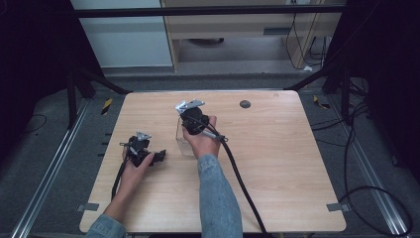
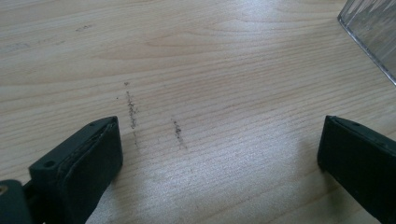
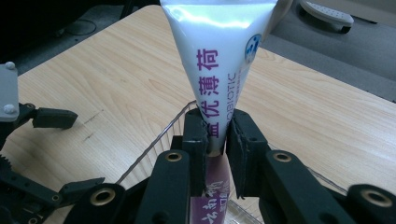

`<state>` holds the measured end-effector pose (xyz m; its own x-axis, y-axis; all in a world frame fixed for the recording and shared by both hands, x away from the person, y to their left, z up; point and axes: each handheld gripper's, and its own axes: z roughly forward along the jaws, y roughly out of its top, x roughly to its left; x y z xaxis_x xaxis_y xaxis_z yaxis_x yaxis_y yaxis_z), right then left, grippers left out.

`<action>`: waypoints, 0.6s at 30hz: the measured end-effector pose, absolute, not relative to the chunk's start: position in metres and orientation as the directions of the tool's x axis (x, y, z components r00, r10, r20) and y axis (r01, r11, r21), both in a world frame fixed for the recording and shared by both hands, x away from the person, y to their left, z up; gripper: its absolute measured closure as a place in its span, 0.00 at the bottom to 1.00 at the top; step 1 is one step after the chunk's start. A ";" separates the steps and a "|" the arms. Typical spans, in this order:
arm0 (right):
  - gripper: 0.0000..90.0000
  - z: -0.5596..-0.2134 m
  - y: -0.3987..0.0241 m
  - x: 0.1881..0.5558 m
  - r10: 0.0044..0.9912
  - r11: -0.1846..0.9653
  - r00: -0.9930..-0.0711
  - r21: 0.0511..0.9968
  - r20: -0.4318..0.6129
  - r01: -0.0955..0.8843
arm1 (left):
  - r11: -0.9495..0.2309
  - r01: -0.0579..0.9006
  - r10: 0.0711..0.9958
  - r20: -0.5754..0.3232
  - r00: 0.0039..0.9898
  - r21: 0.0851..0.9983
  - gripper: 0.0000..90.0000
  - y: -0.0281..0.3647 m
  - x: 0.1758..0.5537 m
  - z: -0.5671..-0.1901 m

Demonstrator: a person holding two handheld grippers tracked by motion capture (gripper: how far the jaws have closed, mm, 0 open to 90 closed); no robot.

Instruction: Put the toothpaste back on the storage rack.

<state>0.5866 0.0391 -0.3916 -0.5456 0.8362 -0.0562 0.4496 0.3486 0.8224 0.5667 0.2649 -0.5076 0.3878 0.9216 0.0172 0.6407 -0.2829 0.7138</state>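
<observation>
I have the left tool (image 1: 159, 157) resting on the light wooden worktop (image 1: 277, 163) at its near left, jaws pointing right and standing apart with bare worktop between them. Just right of it stands the clear ribbed plastic container (image 1: 182, 141), near the worktop's middle. My right tool (image 3: 215, 140) sits above that container, a little farther away, and pinches the white squeeze tube with purple lettering (image 3: 217, 60), whose lower end reaches down into the container. The small dark round disc (image 1: 244, 104) lies at the far edge, right of the tools and well apart from them.

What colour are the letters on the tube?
Purple, on the white tube; the right gripper view shows it best.
</observation>
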 end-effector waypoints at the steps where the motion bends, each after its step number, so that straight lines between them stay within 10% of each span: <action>1: 0.86 -0.391 0.039 0.587 0.836 0.350 -0.546 0.821 -0.057 0.450 | -0.283 0.641 0.922 0.017 0.388 0.714 0.00 0.265 0.567 -0.508; 18: 0.86 -0.388 0.040 0.586 0.831 0.352 -0.554 0.818 -0.050 0.454 | -0.283 0.641 0.922 0.017 0.388 0.714 0.00 0.265 0.567 -0.508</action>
<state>0.5860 0.0405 -0.3884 -0.5539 0.8310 -0.0502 0.4542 0.3522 0.8184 0.5665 0.2650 -0.5076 0.3879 0.9215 0.0173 0.6406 -0.2831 0.7138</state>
